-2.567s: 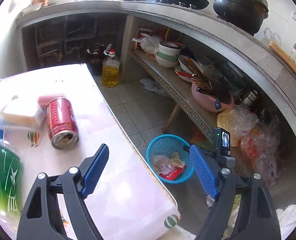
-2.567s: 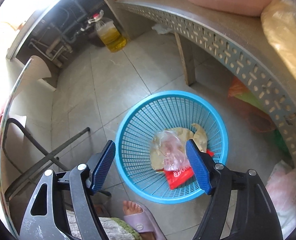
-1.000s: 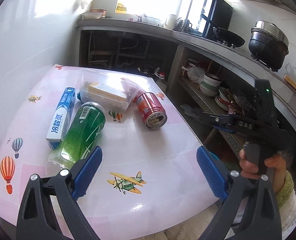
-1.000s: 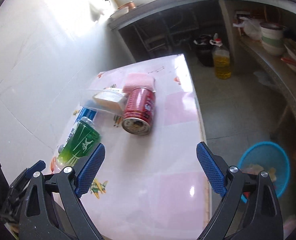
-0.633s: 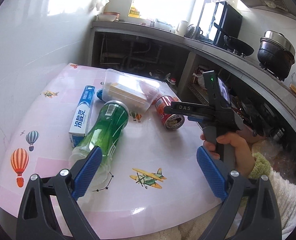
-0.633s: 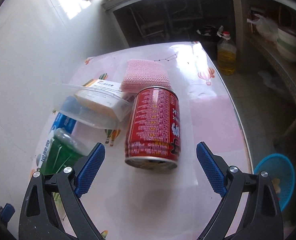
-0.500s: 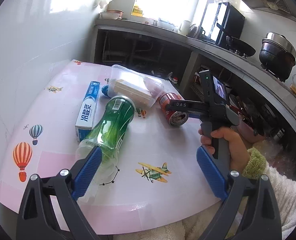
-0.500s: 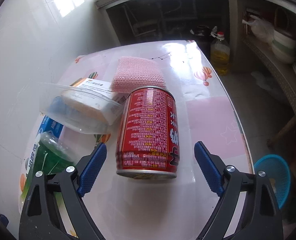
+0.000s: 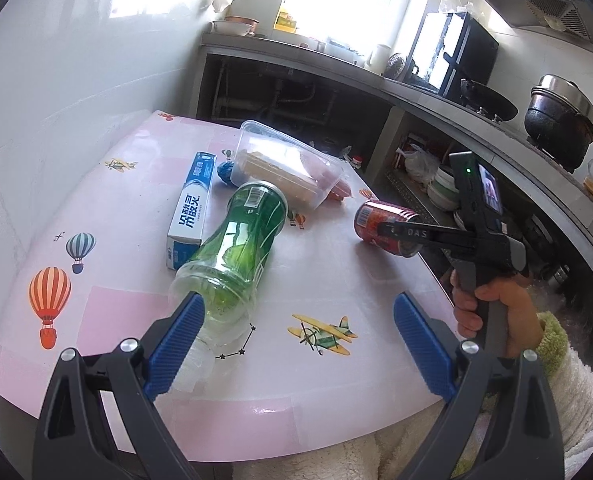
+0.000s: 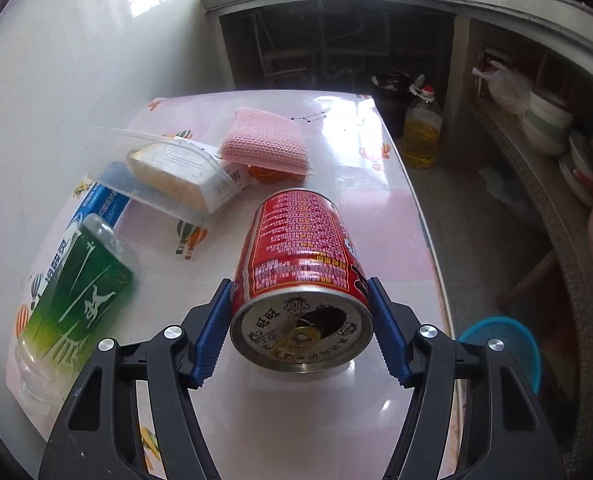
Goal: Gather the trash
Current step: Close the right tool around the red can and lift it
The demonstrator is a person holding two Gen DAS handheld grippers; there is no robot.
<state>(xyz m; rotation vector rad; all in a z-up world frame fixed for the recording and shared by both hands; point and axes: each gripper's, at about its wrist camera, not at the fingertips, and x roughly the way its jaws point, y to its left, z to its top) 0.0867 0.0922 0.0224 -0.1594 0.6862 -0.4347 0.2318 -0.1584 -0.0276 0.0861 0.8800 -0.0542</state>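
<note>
A red drink can [image 10: 300, 248] lies on its side on the pink table [image 10: 380, 216], its opened end toward the right wrist camera. My right gripper [image 10: 300, 312] is closing around it, and both blue pads rest against the can's sides. In the left wrist view the same can [image 9: 380, 228] lies near the table's right edge, with a hand holding the right gripper over it. A green plastic bottle [image 9: 240, 248] lies on its side just ahead of my left gripper [image 9: 296, 320]. That gripper is open with nothing between its fingers.
A blue toothpaste box [image 9: 190, 208], a clear plastic container [image 9: 288, 168] and a pink sponge [image 10: 266, 140] lie further back on the table. A blue basket [image 10: 508, 344] stands on the floor to the right. An oil bottle [image 10: 420, 132] and crowded shelves are beyond.
My right gripper swung from the floor basket to the table, came down over the red can and narrowed onto it. My left gripper drifted back along the table, still open.
</note>
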